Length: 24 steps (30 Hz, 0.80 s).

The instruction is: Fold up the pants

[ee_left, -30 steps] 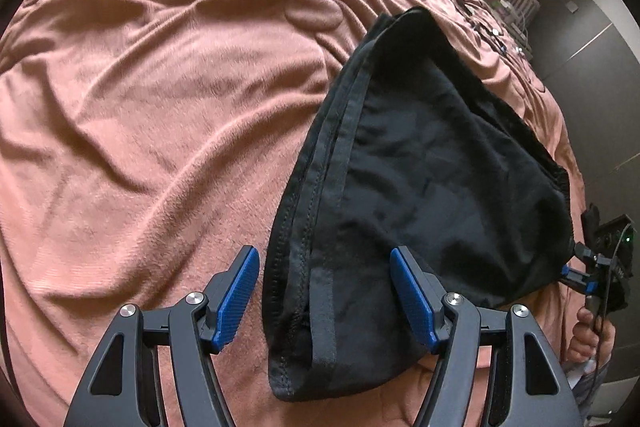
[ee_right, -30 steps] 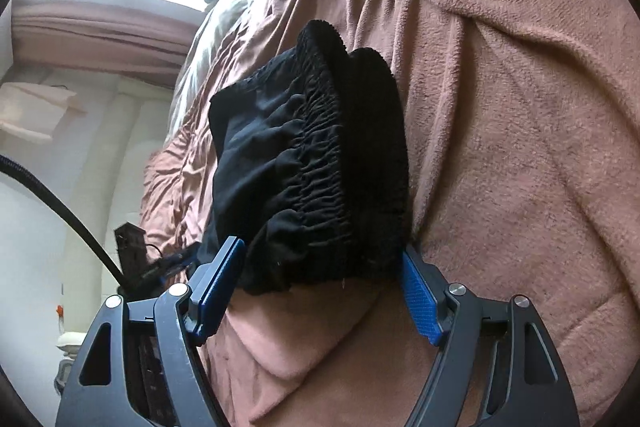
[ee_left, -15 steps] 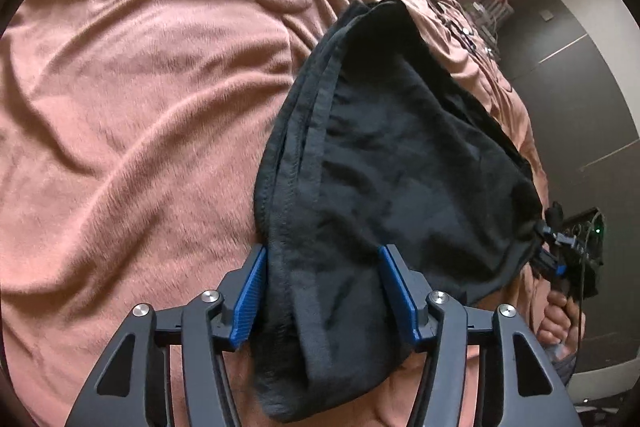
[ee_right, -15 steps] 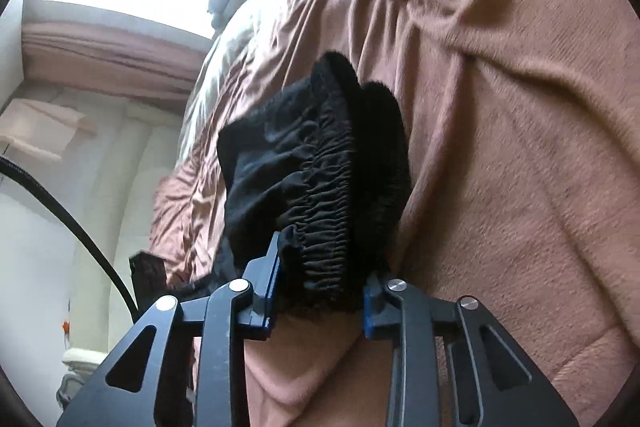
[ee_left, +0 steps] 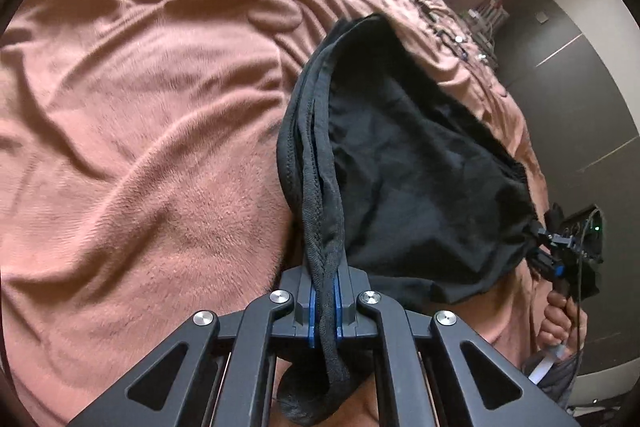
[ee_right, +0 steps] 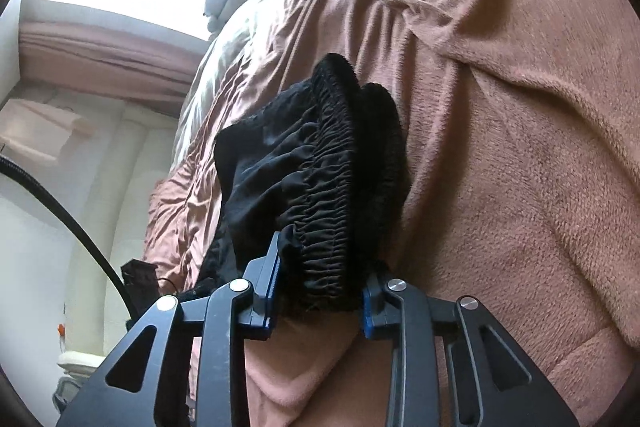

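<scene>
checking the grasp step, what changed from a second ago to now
Both grippers went from open to clamped on the black pants: the left gripper closed on the hem edges, pinching them into a thin bunch, and the right gripper closed on the gathered waistband. The pants are otherwise where they were on the pink blanket.

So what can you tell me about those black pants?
The black pants are thin, soft-looking cloth, already folded into a short bundle lying on the pink fuzzy blanket. One end has stitched hems, bunched together and pinched in the left gripper. The other end is a gathered, crinkly elastic waistband, clamped in the right gripper. The cloth between the two grippers looks wrinkled.
</scene>
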Each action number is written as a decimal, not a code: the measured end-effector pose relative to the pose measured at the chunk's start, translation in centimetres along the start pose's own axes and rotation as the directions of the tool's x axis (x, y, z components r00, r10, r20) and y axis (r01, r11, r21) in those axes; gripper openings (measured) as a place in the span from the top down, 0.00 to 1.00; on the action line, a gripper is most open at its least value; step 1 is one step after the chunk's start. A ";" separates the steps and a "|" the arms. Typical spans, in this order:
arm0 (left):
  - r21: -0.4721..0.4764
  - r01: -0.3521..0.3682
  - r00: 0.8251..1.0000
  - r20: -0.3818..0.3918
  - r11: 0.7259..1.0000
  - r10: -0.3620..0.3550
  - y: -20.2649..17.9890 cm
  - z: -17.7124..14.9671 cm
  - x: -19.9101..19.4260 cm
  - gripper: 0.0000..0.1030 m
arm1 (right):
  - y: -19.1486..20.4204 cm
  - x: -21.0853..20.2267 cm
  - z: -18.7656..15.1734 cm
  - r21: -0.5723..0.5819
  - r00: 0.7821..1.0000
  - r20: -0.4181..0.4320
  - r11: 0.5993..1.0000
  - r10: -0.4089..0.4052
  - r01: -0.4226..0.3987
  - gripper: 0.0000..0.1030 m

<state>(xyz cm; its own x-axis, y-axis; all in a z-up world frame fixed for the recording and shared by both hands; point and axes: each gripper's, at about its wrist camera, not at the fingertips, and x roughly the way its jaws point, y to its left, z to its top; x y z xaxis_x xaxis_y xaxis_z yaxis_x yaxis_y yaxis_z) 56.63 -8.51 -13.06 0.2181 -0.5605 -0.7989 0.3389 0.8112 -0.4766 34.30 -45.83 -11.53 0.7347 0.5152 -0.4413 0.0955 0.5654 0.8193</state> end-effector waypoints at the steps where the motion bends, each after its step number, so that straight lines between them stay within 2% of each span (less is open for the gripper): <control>1: 0.005 0.004 1.000 0.005 1.000 -0.004 -0.2 -0.1 -0.5 0.94 | 0.2 -0.1 -0.1 -0.006 1.000 -0.003 1.000 0.004 -0.004 0.73; 13: -0.020 -0.025 0.999 0.041 0.999 0.026 -1.7 -3.8 -6.5 0.94 | 1.7 0.3 -0.8 -0.038 0.997 -0.075 0.999 0.015 -0.018 0.73; 16: -0.044 -0.045 0.998 0.035 0.998 0.046 -1.3 -5.8 -7.9 0.94 | 2.4 0.8 -1.4 -0.059 0.993 -0.118 0.998 0.006 -0.013 0.73; 24: -0.132 -0.039 0.997 0.063 0.991 0.048 0.0 -11.7 -11.9 0.94 | 4.4 2.2 -3.2 -0.111 0.980 -0.200 0.994 -0.004 -0.019 0.73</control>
<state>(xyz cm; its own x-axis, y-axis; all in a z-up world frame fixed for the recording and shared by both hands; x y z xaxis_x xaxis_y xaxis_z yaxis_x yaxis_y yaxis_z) 43.36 0.12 -7.83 0.2916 -0.5306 -0.7959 0.2066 0.8473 -0.4892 34.15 -40.14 -10.02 0.5850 0.6316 -0.5088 0.0067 0.6236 0.7817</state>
